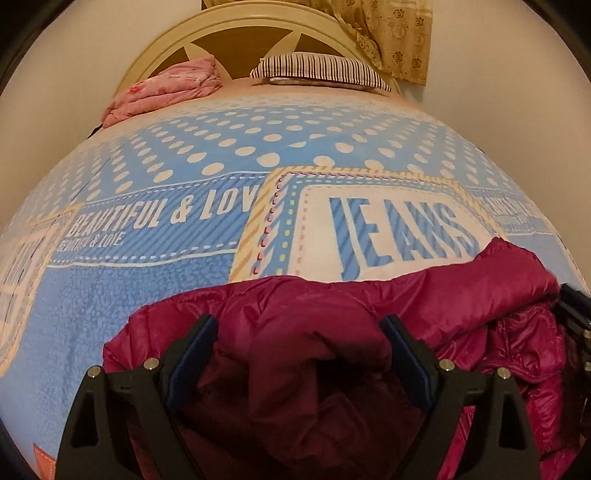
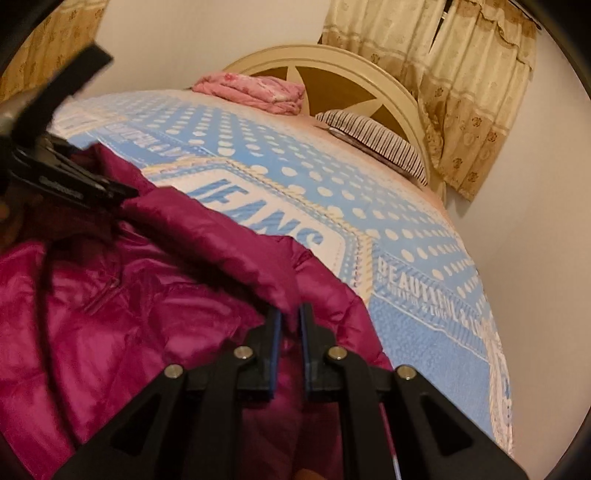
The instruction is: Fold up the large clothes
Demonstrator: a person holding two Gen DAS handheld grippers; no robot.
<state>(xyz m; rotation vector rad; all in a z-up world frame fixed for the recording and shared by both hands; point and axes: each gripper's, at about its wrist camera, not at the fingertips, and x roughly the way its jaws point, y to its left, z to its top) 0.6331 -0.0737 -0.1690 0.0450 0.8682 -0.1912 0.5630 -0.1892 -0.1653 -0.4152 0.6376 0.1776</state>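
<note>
A magenta puffer jacket (image 1: 424, 306) lies bunched on the blue blanket (image 1: 155, 295) at the near end of the bed. My left gripper (image 1: 299, 325) is open, its jaws wide apart around a thick fold of the jacket. In the right wrist view the jacket (image 2: 122, 317) fills the lower left. My right gripper (image 2: 290, 314) is shut on a fold of the jacket's edge. The left gripper also shows in the right wrist view (image 2: 122, 192) at the upper left, above the jacket.
The blue blanket (image 2: 417, 314) with white dots and "JEANS" print covers the bed. A folded pink cloth (image 1: 166, 88) and a striped pillow (image 1: 317, 68) lie by the cream headboard (image 1: 229, 22). Curtains (image 2: 461, 81) hang at the right. White walls flank the bed.
</note>
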